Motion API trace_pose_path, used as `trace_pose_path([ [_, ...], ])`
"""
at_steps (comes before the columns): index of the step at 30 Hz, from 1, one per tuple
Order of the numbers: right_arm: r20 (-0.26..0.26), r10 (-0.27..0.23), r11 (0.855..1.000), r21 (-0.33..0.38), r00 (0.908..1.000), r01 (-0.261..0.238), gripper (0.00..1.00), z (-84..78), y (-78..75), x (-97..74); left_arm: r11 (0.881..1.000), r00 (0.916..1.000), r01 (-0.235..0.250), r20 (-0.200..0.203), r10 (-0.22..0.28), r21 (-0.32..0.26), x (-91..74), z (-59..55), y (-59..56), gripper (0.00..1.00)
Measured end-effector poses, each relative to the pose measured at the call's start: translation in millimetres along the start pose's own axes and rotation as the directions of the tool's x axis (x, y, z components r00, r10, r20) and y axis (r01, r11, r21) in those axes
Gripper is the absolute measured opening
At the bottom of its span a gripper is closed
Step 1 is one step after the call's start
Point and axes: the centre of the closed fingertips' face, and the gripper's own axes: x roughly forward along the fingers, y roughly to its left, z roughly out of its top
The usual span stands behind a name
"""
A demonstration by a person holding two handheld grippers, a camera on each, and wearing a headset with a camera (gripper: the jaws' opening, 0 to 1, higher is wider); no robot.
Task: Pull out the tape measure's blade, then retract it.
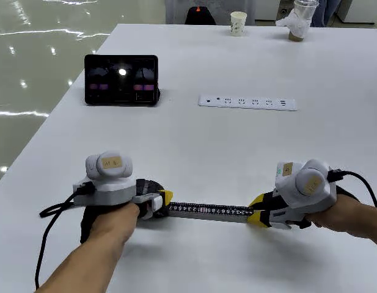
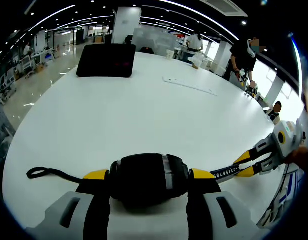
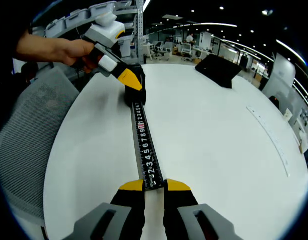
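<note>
Holding the pull-out step is how I read this moment: the blade is part-way out and not yet retracted.

Head view: the left hand-held gripper (image 1: 159, 198) is clamped on the black tape measure case (image 1: 150, 185), low on the white surface (image 1: 237, 146), close to the person. The blade (image 1: 206, 210) runs from the case to the right hand-held gripper (image 1: 256, 210), whose yellow tips are closed on its free end. Its long axis lies flat along the surface, crosswise to the person, printed face up, tip toward the right. A tablet (image 1: 121, 79), a power strip (image 1: 246, 102) and a paper cup (image 1: 238, 23) sit well apart, farther back.

Left gripper view: the case sits squeezed between both jaws, its cord loop (image 2: 44, 173) trailing on the surface, and the blade leaves toward the other gripper.

Right gripper view: the jaws pinch the blade's end, and the numbered strip stretches straight away to the case.

Next, I judge, the right gripper must either draw farther out along that same line or travel back toward the case, feeding the blade in while the left keeps the case steady. Letting go outright could make the blade snap back.
</note>
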Motion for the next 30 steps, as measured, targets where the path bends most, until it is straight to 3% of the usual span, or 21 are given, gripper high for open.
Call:
trace_pose_path([
  [30,0.02,0.016,1.0,-0.004,0.9997,-0.016,0.1,18.6,3.4,16.7,1.0,0.9999,0.009,-0.007,-0.009,-0.005,0.4,0.3,-0.1,0.57],
])
